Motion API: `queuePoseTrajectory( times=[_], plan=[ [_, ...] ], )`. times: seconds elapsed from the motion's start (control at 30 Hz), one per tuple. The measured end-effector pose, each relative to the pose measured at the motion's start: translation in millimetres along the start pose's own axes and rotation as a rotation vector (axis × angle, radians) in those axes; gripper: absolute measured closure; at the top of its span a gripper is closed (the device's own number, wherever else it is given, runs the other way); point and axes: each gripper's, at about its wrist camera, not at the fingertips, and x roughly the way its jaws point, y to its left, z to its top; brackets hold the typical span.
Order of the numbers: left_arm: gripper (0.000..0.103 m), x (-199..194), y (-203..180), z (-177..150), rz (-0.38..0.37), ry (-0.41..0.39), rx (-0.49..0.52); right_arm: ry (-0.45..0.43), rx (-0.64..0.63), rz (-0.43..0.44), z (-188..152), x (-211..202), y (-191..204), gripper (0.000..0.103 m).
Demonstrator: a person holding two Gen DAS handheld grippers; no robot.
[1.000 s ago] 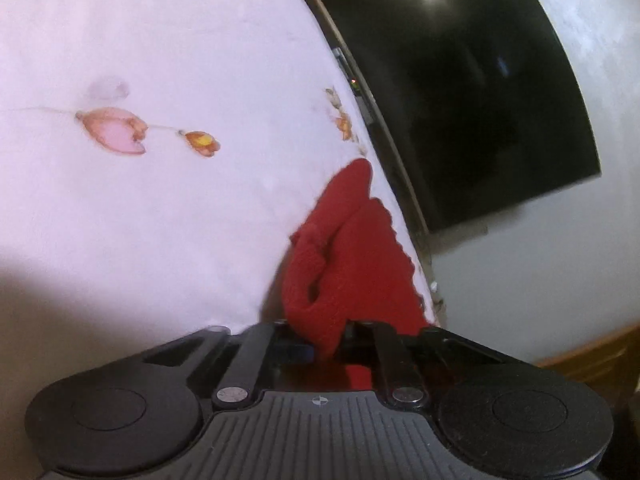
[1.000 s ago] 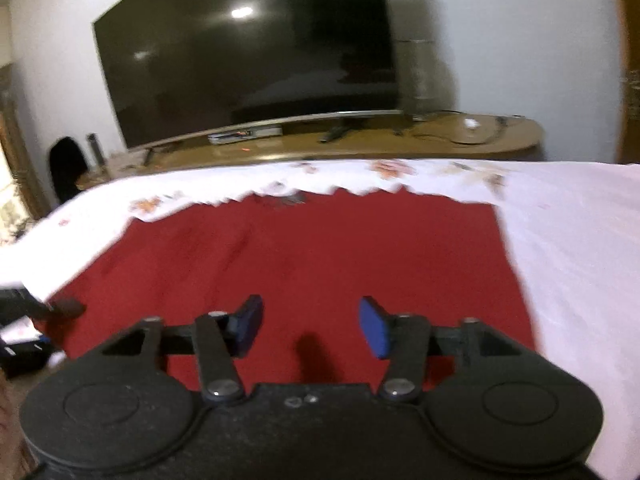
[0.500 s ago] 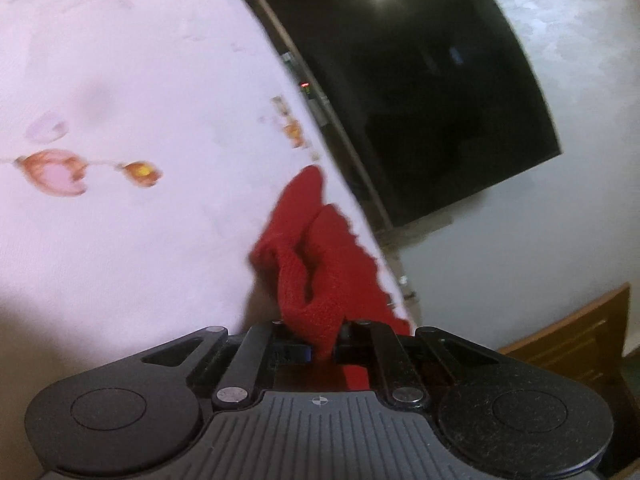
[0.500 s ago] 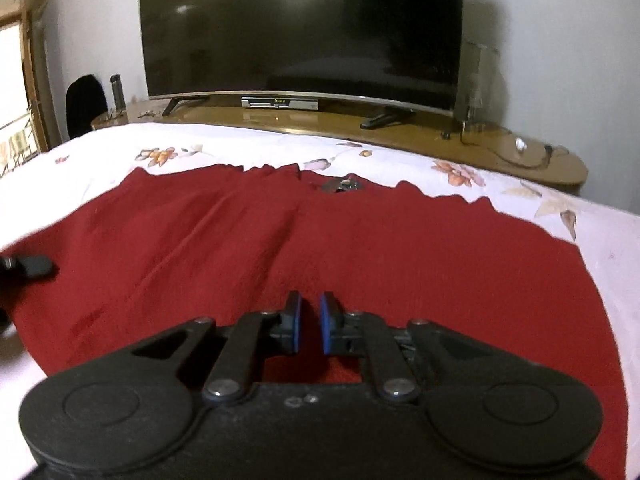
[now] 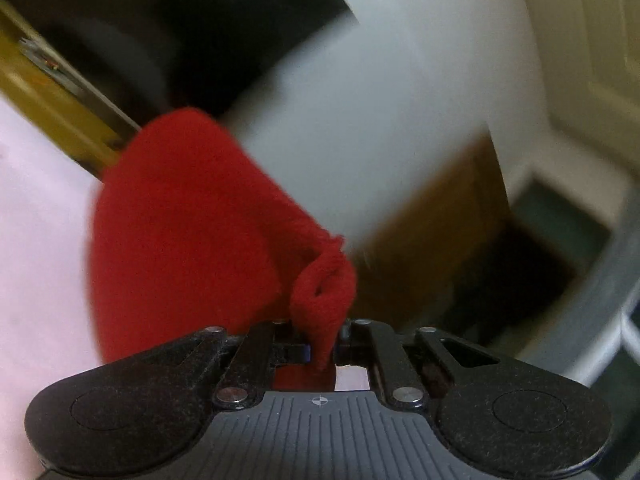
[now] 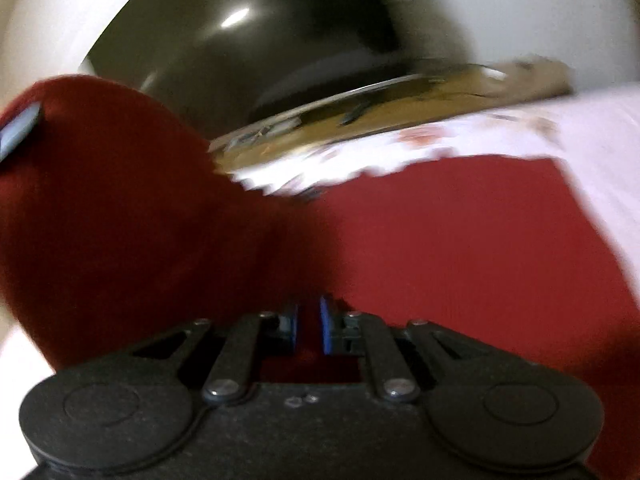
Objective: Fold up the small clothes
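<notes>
A red knit cloth (image 6: 440, 248) lies spread on a white flowered bedsheet (image 6: 600, 128). Its left part is lifted and curls over toward the middle. My left gripper (image 5: 320, 340) is shut on a bunched corner of this cloth (image 5: 180, 240), held up in the air and rolled to one side. In the right wrist view a grey-blue fingertip (image 6: 18, 128) of that gripper shows at the top of the raised flap. My right gripper (image 6: 308, 326) sits low at the cloth's near edge. Its blue pads stand close together with red cloth between them, and the jaws are opening slightly. Both views are blurred.
A large dark television (image 6: 260, 40) stands on a long wooden cabinet (image 6: 360, 116) beyond the bed's far edge, against a white wall. In the left wrist view the sheet (image 5: 32, 240) is at the left and brown wooden furniture (image 5: 440, 220) at the right.
My left gripper has risen and rolled, carrying its red corner off the sheet. The right gripper's pads closed from wide apart onto the cloth's near edge. The cloth's left side now stands up.
</notes>
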Motion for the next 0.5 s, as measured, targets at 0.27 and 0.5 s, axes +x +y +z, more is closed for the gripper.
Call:
queuePoseTrajectory(
  times=[0.27,0.5],
  plan=[
    [0.080,113,10,-74,0.094,0.409,0.047,-0.121,0.400,-0.001,11,-105,-132,0.047],
    [0.039,49,6,-24,0.079,0.248,0.096,-0.115,0.443,0.167,9,-125,-135,0.031]
  ],
)
